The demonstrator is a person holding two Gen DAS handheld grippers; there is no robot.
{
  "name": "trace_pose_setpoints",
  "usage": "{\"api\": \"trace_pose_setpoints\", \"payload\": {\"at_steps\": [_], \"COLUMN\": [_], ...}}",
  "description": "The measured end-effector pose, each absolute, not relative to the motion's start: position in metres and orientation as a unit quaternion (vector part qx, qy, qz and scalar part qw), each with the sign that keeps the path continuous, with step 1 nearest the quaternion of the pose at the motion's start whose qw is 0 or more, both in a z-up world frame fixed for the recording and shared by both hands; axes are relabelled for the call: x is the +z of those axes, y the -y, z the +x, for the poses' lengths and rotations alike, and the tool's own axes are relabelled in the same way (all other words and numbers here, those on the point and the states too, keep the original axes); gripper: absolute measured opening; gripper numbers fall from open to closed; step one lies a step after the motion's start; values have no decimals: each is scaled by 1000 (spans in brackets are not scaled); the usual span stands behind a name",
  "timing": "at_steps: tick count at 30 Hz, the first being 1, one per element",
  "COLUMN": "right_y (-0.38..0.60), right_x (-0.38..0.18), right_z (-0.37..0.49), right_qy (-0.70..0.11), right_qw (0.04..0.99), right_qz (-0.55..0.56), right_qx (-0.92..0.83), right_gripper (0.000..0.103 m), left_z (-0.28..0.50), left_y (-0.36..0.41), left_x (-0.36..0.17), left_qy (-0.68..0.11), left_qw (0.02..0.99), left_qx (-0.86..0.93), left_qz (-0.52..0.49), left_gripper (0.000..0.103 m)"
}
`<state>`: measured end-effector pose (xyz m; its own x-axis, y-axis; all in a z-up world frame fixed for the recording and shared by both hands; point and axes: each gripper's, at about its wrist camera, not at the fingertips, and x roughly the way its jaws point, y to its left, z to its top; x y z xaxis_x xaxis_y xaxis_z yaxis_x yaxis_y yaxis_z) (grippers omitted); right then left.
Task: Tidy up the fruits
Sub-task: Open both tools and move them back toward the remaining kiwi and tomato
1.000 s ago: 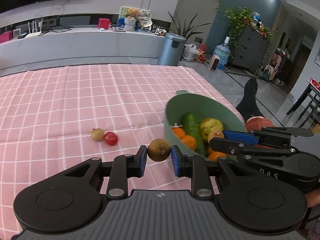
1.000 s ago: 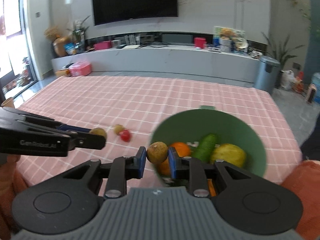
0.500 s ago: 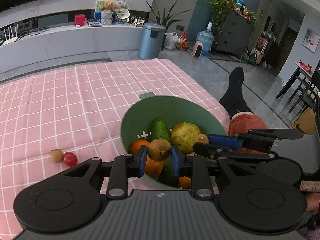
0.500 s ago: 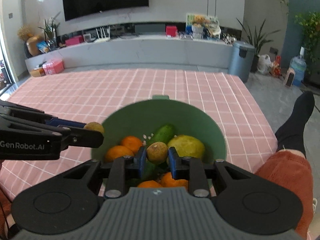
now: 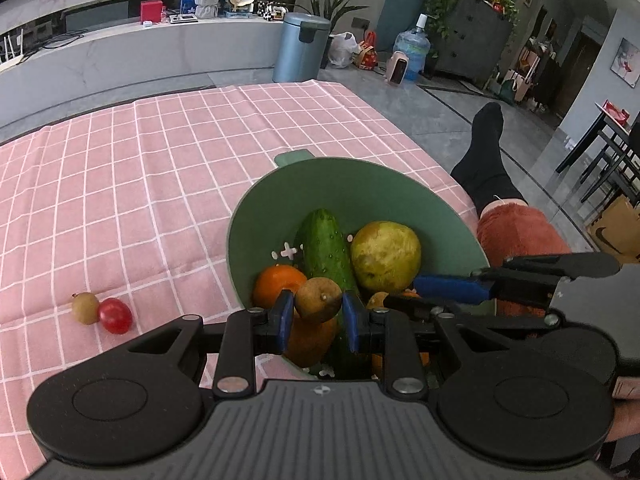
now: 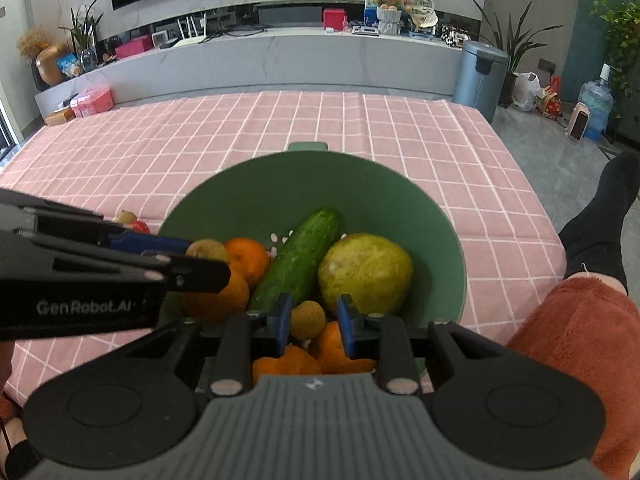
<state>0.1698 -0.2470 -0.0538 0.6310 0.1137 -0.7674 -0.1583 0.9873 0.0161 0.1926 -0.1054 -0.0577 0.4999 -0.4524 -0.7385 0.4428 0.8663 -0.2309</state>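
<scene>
A green bowl (image 5: 280,208) on the pink checked cloth holds a cucumber (image 5: 326,246), a yellow-green pear (image 5: 384,256) and several oranges (image 5: 278,284). My left gripper (image 5: 318,316) is shut on a small brown fruit (image 5: 318,299) above the bowl's near side. My right gripper (image 6: 312,320) has its jaws parted around another small brown fruit (image 6: 307,319), which sits low among the oranges; the right finger stands clear of it. The bowl (image 6: 360,184) also fills the right wrist view, with the left gripper's fingers (image 6: 192,270) reaching in from the left.
A small brown fruit (image 5: 85,308) and a red tomato (image 5: 115,315) lie together on the cloth (image 5: 160,160) left of the bowl. The table edge and the person's leg (image 5: 516,232) are to the right.
Both grippers moved over the bowl and lowered. The right gripper's jaws opened and its brown fruit now sits among the oranges. The left gripper still grips its fruit.
</scene>
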Motion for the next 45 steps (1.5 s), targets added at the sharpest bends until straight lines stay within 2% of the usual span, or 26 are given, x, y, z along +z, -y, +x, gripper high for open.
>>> {"api": "trace_pose_setpoints", "payload": {"at_steps": [9,11,12,15,18,20,23,31,45], "right_y": [245,245,245,245,243,242,242,238,172], "right_x": [-58,-57,-56,-55,-51,-46,-40,-28,-26], "right_z": [172,170,170,167,162,156,149,133,126], "right_qy": [-431,-427,-425,-421,-409,-392,-371,-323,-293], "right_qw": [899,901,902,904,909,916,926,945,947], "right_qz": [-36,-34,-34,-37,-39,-42,-47,-14,-33], "right_qx": [73,73,72,69,69,68,59,54,130], "right_gripper": [23,37,39,42,51,58,62,64,66], "left_z": [197,195,193,188,183,176,169,148,144], "left_y": [103,102,101,99,94,90,84,65,-2], "left_x": [-59,-56,-54,-48,-41,-36,-29,-18,-23], "left_qy": [-430,-425,-421,-411,-401,-392,-381,-354,-354], "left_qw": [864,866,868,873,879,884,891,908,923], "left_qx": [-260,-262,-263,-263,-258,-254,-248,-219,-149], "left_qz": [-16,-15,-15,-13,-8,-5,4,46,33], "left_gripper": [32,40,46,51,61,63,67,71,71]}}
